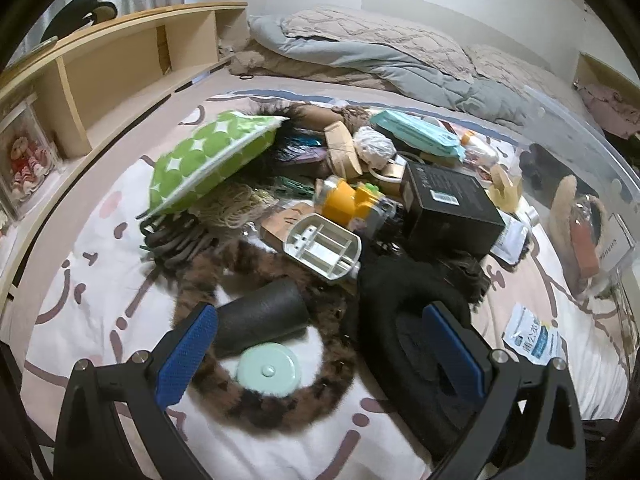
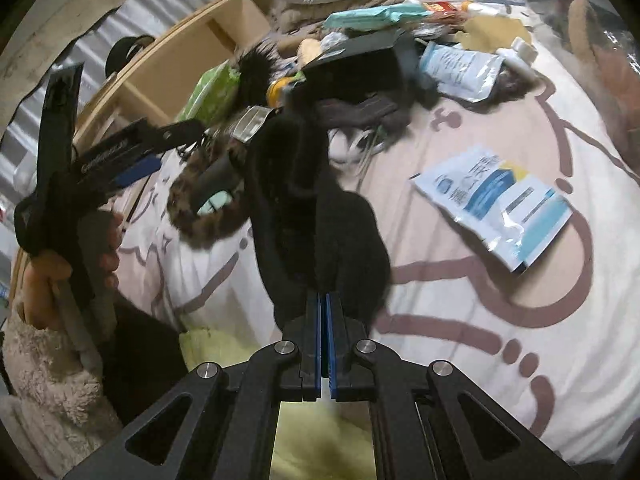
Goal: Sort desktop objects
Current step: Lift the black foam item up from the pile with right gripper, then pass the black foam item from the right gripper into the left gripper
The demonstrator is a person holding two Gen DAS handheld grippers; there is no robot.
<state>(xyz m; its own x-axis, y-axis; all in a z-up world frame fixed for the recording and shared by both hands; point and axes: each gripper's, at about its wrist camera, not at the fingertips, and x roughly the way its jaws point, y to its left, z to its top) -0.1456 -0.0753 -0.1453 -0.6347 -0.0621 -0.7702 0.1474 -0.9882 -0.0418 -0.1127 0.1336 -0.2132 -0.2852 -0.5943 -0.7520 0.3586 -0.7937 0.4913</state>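
Observation:
My left gripper is open and empty, low over a patterned bedsheet. Between its blue pads lie a black foam roller, a mint round tin and a brown leopard fur band. My right gripper is shut on a black fuzzy cloth and lifts it; that cloth also shows in the left wrist view. The left gripper shows in the right wrist view, held in a hand.
A pile lies beyond: green dotted cushion, black box, yellow toy, white plastic holder, teal wipes pack. A blue-white pouch lies on the sheet. Wooden shelf left, clear bin right, quilt behind.

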